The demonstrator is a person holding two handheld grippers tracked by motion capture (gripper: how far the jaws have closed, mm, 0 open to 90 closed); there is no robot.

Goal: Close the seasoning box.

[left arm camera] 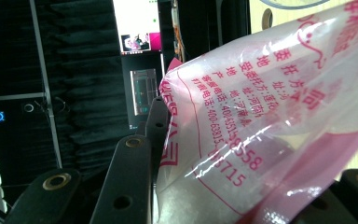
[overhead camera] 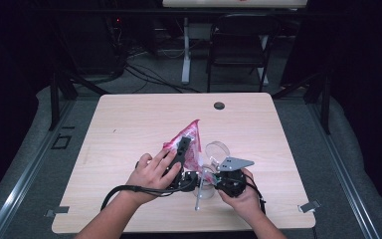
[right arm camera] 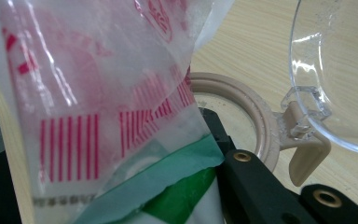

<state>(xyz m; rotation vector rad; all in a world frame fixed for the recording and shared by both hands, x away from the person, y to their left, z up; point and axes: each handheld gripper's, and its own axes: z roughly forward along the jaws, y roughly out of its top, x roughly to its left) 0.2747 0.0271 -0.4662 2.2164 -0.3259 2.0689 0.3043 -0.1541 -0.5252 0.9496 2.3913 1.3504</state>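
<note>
A person sits at a pale wooden table (overhead camera: 129, 129) and holds a black two-jaw gripper in each hand. The left gripper (overhead camera: 181, 149) points away from the person and its jaws are clamped on a see-through plastic bag with pink print (overhead camera: 186, 139). In the left gripper view the bag (left arm camera: 270, 121) lies between the black jaws and bulges out to the right, and red letters and numbers run across it.

The right gripper (overhead camera: 210, 175) sits just beside the left one, near the front middle of the table. Its jaws are pressed together on the lower end of the same bag. In the right gripper view the bag (right arm camera: 102, 107) fills the left side, and a green strip (right arm camera: 168, 186) runs across its bottom, right by the black jaw.

A clear jar with a beige rim (overhead camera: 205, 186) stands between the two hands. Its round clear lid (overhead camera: 218, 151) is flipped open and tilts up behind it. In the right gripper view the beige rim (right arm camera: 247, 107) is just behind the bag, and the bag hides part of the jar's mouth. The clear lid (right arm camera: 340, 65) hangs on a beige hinge at the right.

Farther off, a small dark round hole (overhead camera: 219, 105) sits near the table's far edge. A dark folding chair (overhead camera: 241, 45) stands on the floor behind the table.
</note>
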